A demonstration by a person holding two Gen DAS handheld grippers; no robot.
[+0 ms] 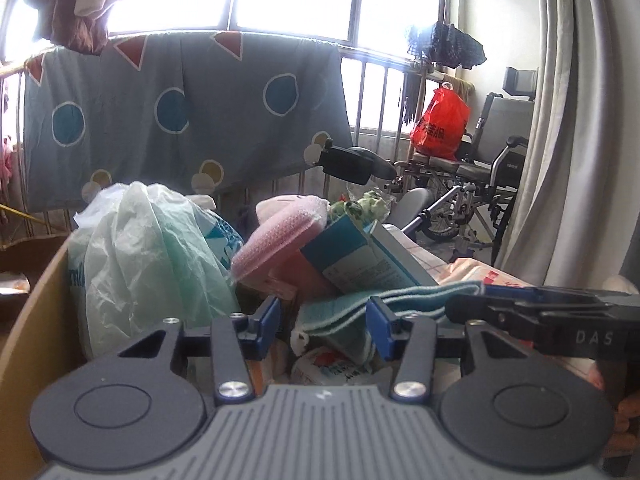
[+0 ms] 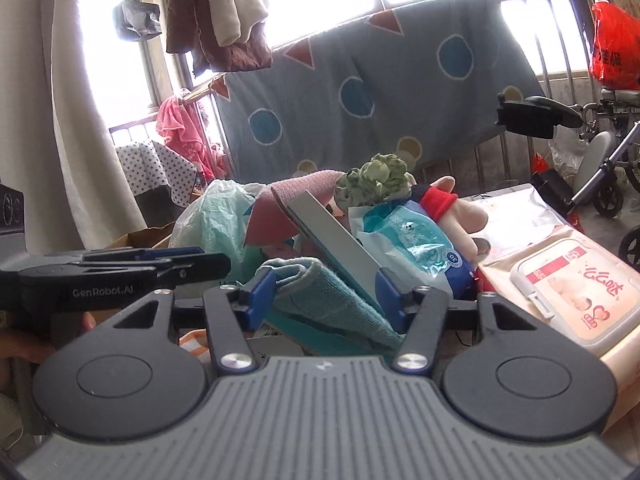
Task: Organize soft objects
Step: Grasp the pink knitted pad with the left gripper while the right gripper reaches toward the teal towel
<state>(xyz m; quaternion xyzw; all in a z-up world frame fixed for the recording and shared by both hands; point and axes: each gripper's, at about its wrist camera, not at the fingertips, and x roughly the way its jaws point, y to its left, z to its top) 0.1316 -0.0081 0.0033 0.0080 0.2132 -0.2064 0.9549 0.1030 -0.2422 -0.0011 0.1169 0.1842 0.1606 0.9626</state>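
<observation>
The left tool (image 1: 323,322) has its blue pads part-way apart over a folded teal towel (image 1: 360,312); the cloth lies between them, but whether the pads press on it cannot be told. The right tool (image 2: 326,294) stands half open around the same teal towel (image 2: 320,292), its left pad touching the rolled hem; a firm grip cannot be confirmed there either. Each tool shows in the other's view, coming in level from the side, close beside its partner.

Just behind the towel leans a blue-and-white box (image 1: 360,256), tilted against a pink sponge-like pad (image 1: 276,240). Behind that sits a green crumpled cloth (image 2: 376,178) and a plush toy with a red band (image 2: 444,200), with a blue wipes packet (image 2: 416,248) in front of them. To the right lies a peach wet-wipes pack (image 2: 576,292) with a white lid. To the left, a pale green plastic bag (image 1: 152,256) bulges beside a cardboard box wall (image 1: 36,304).

Farther off, a grey-blue dotted sheet (image 1: 180,116) hangs over a rail below the windows, an orange bag (image 1: 440,122) rests on a wheelchair (image 1: 492,176), and a curtain (image 1: 576,120) hangs alongside.
</observation>
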